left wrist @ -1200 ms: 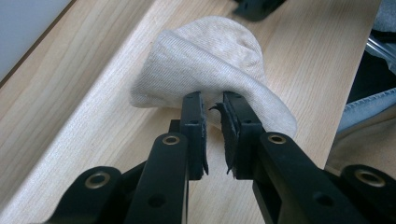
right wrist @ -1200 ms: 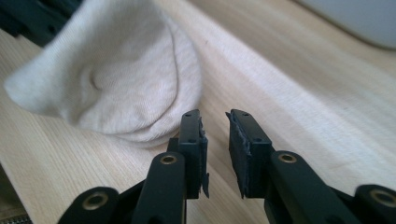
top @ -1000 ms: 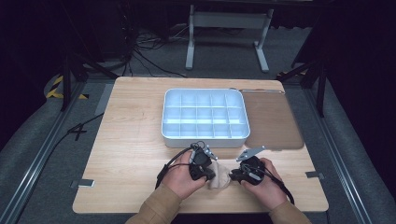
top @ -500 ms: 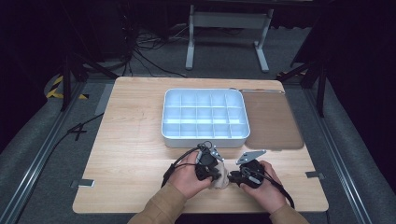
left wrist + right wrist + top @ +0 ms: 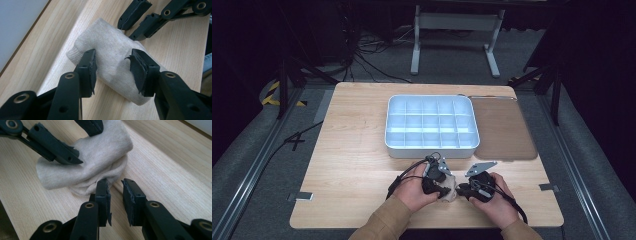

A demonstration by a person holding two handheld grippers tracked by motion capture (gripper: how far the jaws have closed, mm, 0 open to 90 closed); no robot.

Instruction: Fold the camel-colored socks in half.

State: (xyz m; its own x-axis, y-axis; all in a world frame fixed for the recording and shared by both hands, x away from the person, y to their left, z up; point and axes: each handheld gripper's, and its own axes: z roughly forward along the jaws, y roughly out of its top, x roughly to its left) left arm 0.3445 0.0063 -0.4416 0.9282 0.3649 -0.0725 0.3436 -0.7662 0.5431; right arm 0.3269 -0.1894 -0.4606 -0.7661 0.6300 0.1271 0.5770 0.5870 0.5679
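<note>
The left gripper (image 5: 112, 65) has just been opening its jaws, and now they stand wide, one on each side of the rolled sock (image 5: 110, 53), with its pads not pressing on the cloth. The right gripper (image 5: 115, 195) has its jaws close together with a small gap and nothing between them; their tips sit just beside the sock's loose end, at about 11 o'clock from them in the right gripper view. In the high view the left gripper (image 5: 435, 176) and the right gripper (image 5: 472, 182) meet near the front edge of the table (image 5: 352, 165), with the sock (image 5: 451, 187) between them. I think the rolling is mostly done, because the sock already looks like a short, fat roll lying on the wood. What is left, I guess, is to pick it up and put it in the white tray (image 5: 431, 146), which sits at about 12 o'clock from the hands and has many little boxes that all look bare. A brown mat (image 5: 504, 130) lies just beside the tray at 3 o'clock. The sock is cream and knitted, soft and a bit wrinkly, with one neat round end and one messy, folded end.
</note>
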